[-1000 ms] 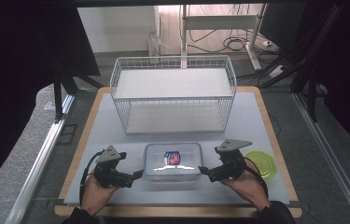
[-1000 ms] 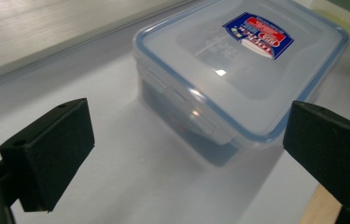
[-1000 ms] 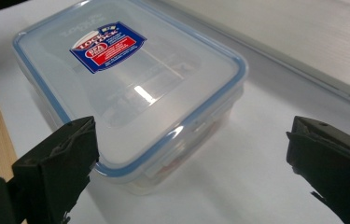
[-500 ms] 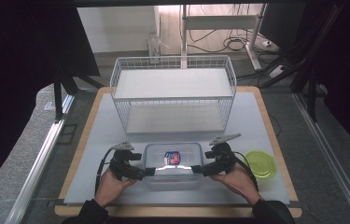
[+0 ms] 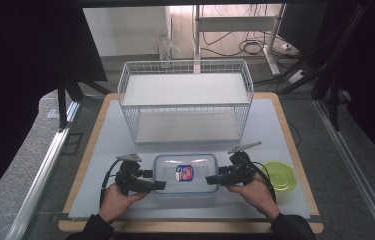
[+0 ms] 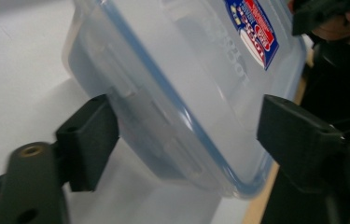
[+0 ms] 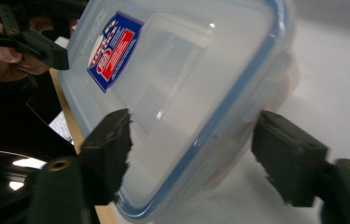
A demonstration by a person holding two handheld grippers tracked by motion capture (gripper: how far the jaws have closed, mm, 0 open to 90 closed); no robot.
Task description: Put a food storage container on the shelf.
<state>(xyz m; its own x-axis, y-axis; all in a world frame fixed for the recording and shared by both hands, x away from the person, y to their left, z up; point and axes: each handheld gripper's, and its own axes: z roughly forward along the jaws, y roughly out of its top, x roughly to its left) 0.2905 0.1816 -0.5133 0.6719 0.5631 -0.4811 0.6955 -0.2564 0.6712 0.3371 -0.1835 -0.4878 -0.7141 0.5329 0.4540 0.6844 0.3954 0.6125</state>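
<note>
The box [image 5: 186, 173] is flanked by the left gripper [image 5: 159, 185] and right gripper [image 5: 211, 178]. Its end corners are straddled by jaws that have just been closing; pad contact cannot be told.

We hold a black left gripper [image 5: 159, 185] and a black right gripper [image 5: 212, 178], each with two thick, blocky jaws. Behind the jaws sits a grey three-cornered plate, and a black cable loops back from each one. Near each jaw there is a round brass screw hole, and our sleeves are dark.
</note>
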